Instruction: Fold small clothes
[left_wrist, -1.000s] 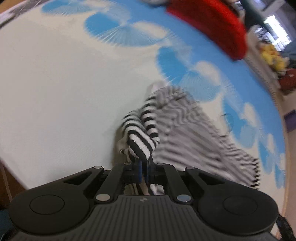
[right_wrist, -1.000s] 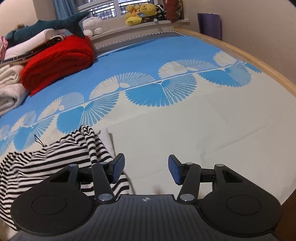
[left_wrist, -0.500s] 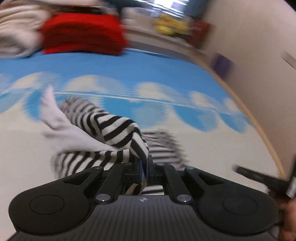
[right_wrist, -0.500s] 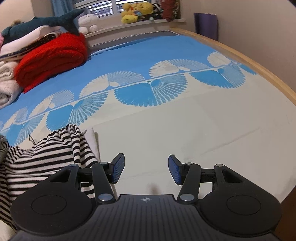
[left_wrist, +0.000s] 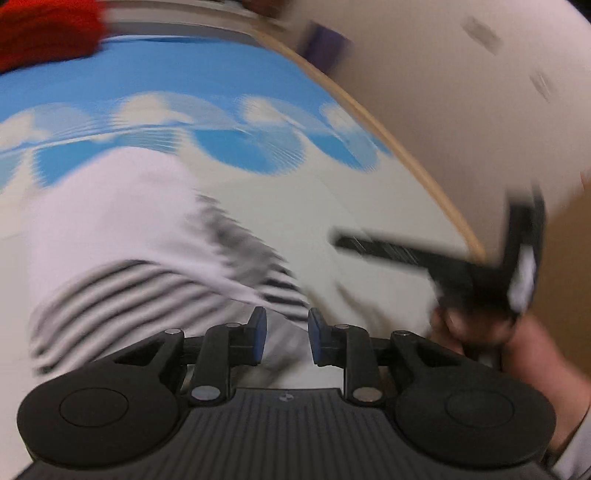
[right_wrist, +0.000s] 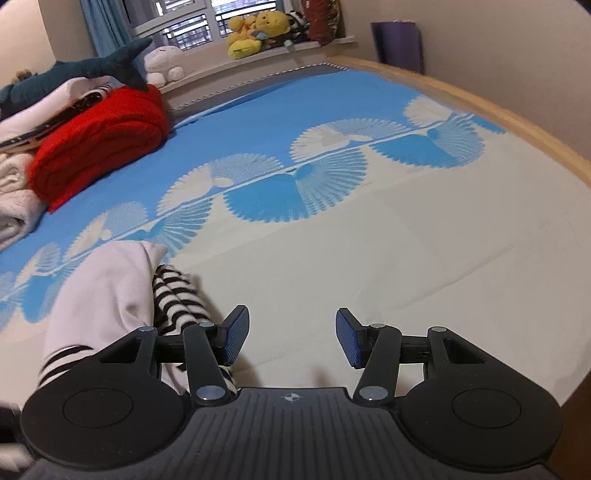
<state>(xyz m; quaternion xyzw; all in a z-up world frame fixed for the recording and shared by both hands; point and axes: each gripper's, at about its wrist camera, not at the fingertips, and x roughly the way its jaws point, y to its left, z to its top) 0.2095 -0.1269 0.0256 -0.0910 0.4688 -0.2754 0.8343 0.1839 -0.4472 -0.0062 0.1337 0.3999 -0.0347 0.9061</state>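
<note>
A small black-and-white striped garment with a white part (left_wrist: 122, 236) lies bunched on the bedspread, blurred in the left wrist view. My left gripper (left_wrist: 283, 334) is open just above its near edge, holding nothing. In the right wrist view the same garment (right_wrist: 110, 291) lies at the lower left, white side up with stripes showing. My right gripper (right_wrist: 291, 338) is open and empty over bare cream bedspread, just right of the garment. The right gripper and hand also show at the right of the left wrist view (left_wrist: 476, 280).
The bed has a blue and cream fan-patterned spread (right_wrist: 332, 206) with a wooden edge (right_wrist: 480, 103) on the right. A folded red blanket (right_wrist: 96, 140) and white bedding sit at the back left. Plush toys (right_wrist: 255, 33) line the windowsill.
My left gripper swung the striped garment over to the right, then opened and let it go; the garment now lies with its white side up. The right gripper stayed open and nearly still.
</note>
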